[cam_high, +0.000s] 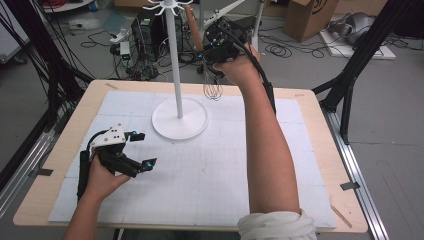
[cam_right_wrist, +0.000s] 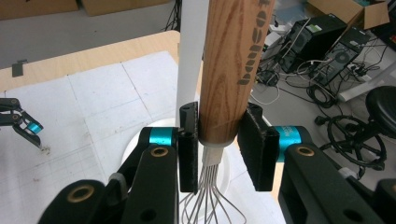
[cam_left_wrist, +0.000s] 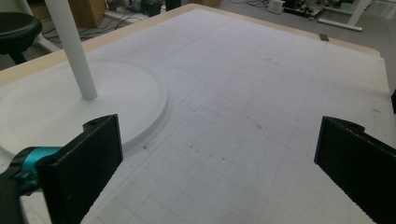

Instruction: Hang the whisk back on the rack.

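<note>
High view: right gripper (cam_high: pixel 206 54) is raised in the upper centre of the frame, above the far edge of the table, close beside the pole of the white hook stand with a round base (cam_high: pixel 179 118). Its jaws are clamped on the wooden-handled wire whisk (cam_high: pixel 212 87); the wooden handle rises above the gripper at top centre and the wire loops hang below it, over the far edge of the white gridded mat (cam_high: pixel 200 165).

Right gripper view: the two black pads of the right gripper (cam_right_wrist: pixel 219 147) press on either side of the lower end of the whisk (cam_right_wrist: pixel 231 65), just above the metal collar from which the wires fan out towards the bottom of the frame. The handle stands upright in the centre of the frame, with dark lettering along its right side. The white pole of the stand (cam_right_wrist: pixel 190 51) is directly behind the handle, just to its left; contact between them cannot be told.

Left gripper (cam_high: pixel 141 149) sits at lower left of the high view, low over the mat, jaws spread wide with nothing between them. Left gripper view confirms this: left gripper (cam_left_wrist: pixel 217 158) has its pads far apart at lower left and lower right, bare mat (cam_left_wrist: pixel 243 107) between, stand base (cam_left_wrist: pixel 70 109) at left.

Light wooden table (cam_high: pixel 320 130) edges frame the mat.
</note>
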Tool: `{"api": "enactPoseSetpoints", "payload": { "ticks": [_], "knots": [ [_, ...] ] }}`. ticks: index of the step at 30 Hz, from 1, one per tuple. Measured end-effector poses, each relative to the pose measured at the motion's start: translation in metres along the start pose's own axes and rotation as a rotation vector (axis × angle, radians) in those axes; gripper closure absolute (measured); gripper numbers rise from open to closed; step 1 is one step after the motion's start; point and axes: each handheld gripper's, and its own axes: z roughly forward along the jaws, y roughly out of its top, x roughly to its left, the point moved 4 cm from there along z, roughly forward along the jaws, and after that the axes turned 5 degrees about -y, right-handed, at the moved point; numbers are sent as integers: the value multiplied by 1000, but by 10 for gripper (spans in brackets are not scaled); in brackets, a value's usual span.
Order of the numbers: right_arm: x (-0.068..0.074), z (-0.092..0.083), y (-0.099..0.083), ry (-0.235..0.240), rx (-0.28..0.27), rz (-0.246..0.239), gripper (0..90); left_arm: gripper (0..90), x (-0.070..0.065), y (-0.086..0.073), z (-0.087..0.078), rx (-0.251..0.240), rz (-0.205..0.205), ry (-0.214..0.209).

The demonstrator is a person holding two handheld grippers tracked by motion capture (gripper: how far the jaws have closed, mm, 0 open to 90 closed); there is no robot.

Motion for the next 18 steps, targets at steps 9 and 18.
{"api": "enactPoseSetpoints", "payload": {
  "ticks": [9,18],
  "knots": [
    [1,2,1,2,11,-11,636,17,-1,-1,-2,1,2,0],
    [10,4,-2,5,11,-57,460,16,-1,-1,-3,-1,-2,-4]
  ]
}}
